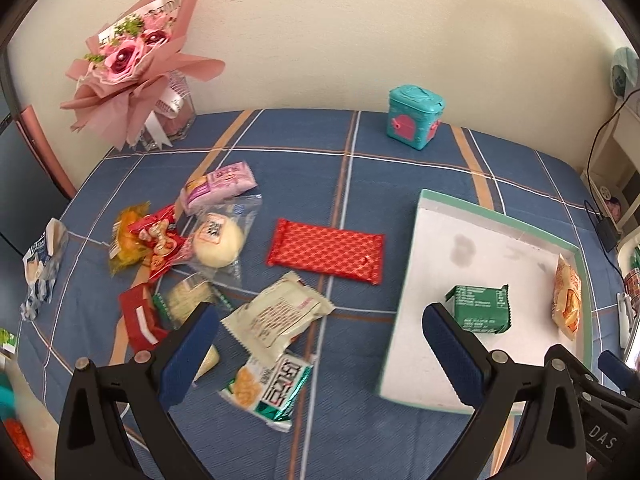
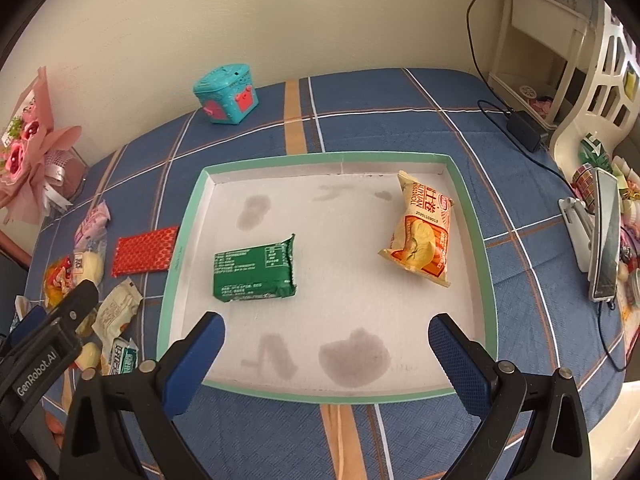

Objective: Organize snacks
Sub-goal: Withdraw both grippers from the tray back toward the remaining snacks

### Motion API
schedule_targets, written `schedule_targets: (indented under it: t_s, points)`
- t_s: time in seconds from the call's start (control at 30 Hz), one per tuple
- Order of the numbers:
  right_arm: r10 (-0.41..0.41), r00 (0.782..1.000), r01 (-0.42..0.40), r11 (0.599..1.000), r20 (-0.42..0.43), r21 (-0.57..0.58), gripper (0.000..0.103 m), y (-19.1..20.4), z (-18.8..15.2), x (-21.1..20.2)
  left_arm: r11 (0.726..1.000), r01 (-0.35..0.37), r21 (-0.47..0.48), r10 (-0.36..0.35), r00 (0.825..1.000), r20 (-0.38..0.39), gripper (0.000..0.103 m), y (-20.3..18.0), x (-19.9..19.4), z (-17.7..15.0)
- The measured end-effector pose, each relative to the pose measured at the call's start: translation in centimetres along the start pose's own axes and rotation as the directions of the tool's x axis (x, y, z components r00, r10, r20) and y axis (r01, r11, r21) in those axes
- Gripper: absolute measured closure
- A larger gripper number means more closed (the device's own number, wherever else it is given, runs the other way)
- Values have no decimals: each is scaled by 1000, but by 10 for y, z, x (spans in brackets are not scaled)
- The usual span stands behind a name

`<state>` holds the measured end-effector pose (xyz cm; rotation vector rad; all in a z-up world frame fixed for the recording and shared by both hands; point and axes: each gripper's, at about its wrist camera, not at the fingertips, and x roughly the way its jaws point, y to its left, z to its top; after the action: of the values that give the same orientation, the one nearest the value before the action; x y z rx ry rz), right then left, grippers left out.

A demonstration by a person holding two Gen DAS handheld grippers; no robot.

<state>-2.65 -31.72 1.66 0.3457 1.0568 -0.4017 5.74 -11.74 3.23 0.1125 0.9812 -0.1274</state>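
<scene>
- Blue plaid cloth (image 1: 400, 184) covers the counter, cream wall behind; everything sits on that cloth.
- Left gripper (image 1: 320, 354): jaws spread wide, nothing between the blue pads, hovering over the loose snack pile.
- Right gripper (image 2: 326, 354): also wide open and empty, hovering at the near edge of the shallow white tray with mint-green rim (image 2: 482, 248).
- Nearest the left gripper: green-and-white foil cracker packet (image 1: 268, 390), partly under the cream paper-wrapped pastry pack (image 1: 278, 316). Further out: flat red diamond-pattern wafer bar (image 1: 326, 250), lying alone.
- Rest of pile, left side: clear-bagged round pale bun (image 1: 218, 240), red peanut pouch (image 1: 160, 240), lilac snack pack (image 1: 218, 186); these overlap.
- In the tray: dark green foil biscuit pack (image 2: 254, 270) left of centre, yellow-orange crisp roll bag (image 2: 420, 236) right, well apart. Looks like two sorted, most still out.
- Not task items: teal toy box with pink door (image 2: 226, 94), pink paper rose bouquet (image 1: 132, 60).
- Risks, my read:
  - Cracker packet and pastry pack overlap, so a grasp there may drag both or pinch only loose film and slip.
  - Slick foil plus soft contents: squeeze hard and you crush the snack.
  - Tray wall is low; a careless drop near the rim could land outside.
  - Both grippers are close at the tray's left edge, so collision is possible.
</scene>
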Motion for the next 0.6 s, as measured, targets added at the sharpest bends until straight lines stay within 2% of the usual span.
schedule_targets:
  t_s: [0.27, 0.6]
  points:
    - [21, 1000, -22, 999, -6, -35, 0, 21, -14, -2, 999, -18, -31, 19, 999, 27, 1, 26, -13, -5]
    - [97, 995, -101, 988, -34, -119, 0, 73, -23, 6, 988, -100, -115, 98, 995, -28, 1, 75, -6, -3]
